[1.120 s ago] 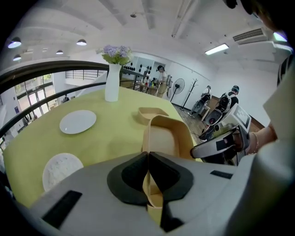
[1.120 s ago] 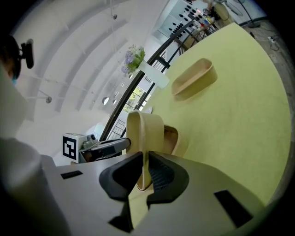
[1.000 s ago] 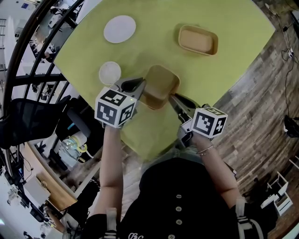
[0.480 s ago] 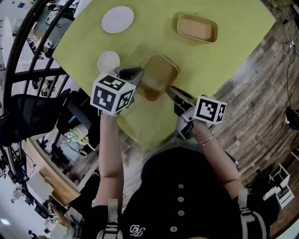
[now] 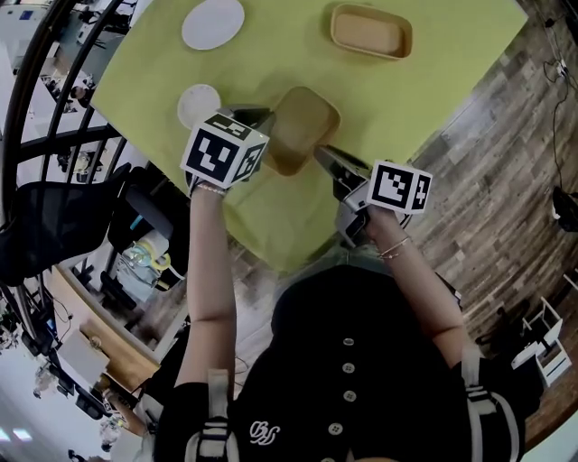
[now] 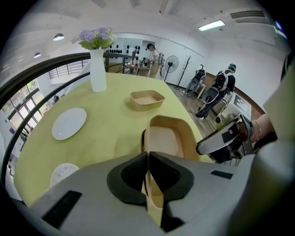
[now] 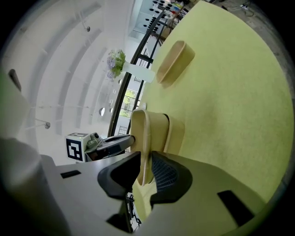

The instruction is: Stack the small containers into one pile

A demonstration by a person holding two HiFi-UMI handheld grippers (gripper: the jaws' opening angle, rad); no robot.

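Since a second ago the right gripper's jaws have been let wider, while the held container has been kept at much the same distance from the second container; only the head view has drifted, so everything is seen higher in it.

At the far left of the green table a white plate is seen, and nearer the person a small round dish, just beside the left gripper. That gripper's jaws are pressed together on the left rim of the held container, the thin wall being pinched between the dark pads in the left gripper view. The container's open top is turned up, and it is spanned between the two grippers. Whether it rests on the cloth or hangs just above it cannot be told.

On the right, the container's opposite rim is taken in between the right gripper's jaws, which are opening; the wall stands between the pads, close to both, with no firm squeeze seen.

The second container lies well apart, farther back and to the right, upright and empty.

The left forearm is stretched straight forward from the body. The right forearm is angled inward, a bracelet being worn at the wrist, so both grippers are pointed at the container from opposite sides
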